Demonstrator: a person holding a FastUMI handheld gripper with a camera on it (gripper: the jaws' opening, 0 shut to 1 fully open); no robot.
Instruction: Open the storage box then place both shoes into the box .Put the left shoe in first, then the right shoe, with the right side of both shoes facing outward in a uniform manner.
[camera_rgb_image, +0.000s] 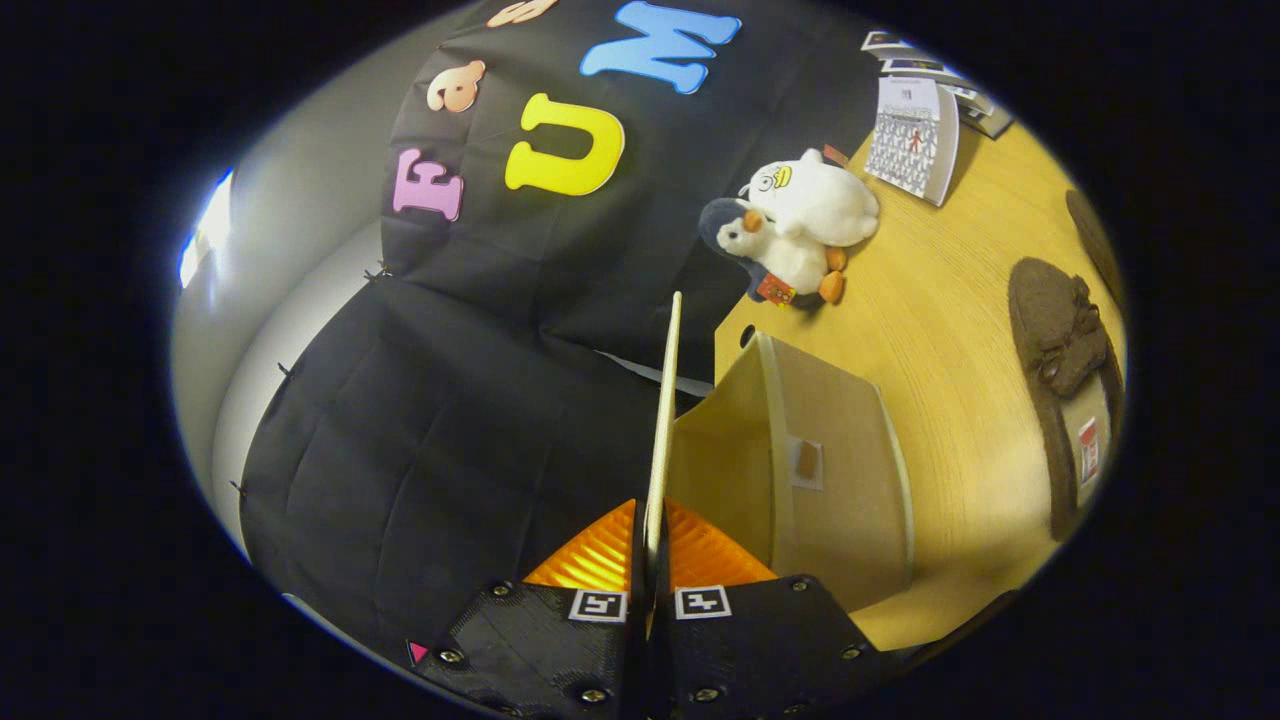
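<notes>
Jaws of the gripper (652, 545) clamp the thin lid (667, 400) edge-on, swinging it up w/ storage box (800, 470) opening; brown shoes (1060, 370) (still on desk (960, 300)) wait beyond the box.

Two plush toys (795, 225) lie on the wooden table (960, 330) near leaflets (915, 135).

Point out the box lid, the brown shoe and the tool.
box lid (668, 400): gripper view, thin edge, pinched between the orange fingers.
brown shoe (1062, 350): gripper view, upper near the laces.
tool (651, 545): gripper view, midway between its fingertips.
</notes>
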